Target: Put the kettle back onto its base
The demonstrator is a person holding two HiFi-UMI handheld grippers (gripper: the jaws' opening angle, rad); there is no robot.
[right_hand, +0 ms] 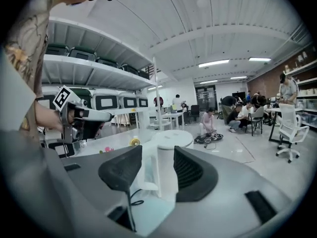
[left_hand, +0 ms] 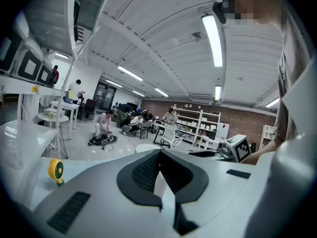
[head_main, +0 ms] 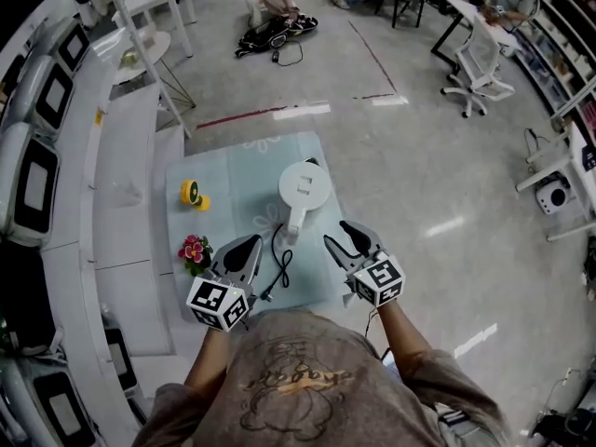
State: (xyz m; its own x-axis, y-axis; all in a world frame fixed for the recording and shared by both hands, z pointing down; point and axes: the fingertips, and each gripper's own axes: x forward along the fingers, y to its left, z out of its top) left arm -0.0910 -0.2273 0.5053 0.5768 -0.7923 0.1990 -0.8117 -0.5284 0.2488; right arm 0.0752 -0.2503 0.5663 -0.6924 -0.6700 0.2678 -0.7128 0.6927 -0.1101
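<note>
Favours the right gripper [head_main: 335, 234], wide open and empty over the near right edge of the mat [head_main: 233, 184], facing the handle [head_main: 295, 223] of the kettle [head_main: 303, 186] upright mid-mat; left gripper [head_main: 256, 241] closed, over its near left edge.

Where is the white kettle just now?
Head view: the kettle stands in the middle of the blue table, just beyond the right gripper, with a black cord at its near left.
</note>
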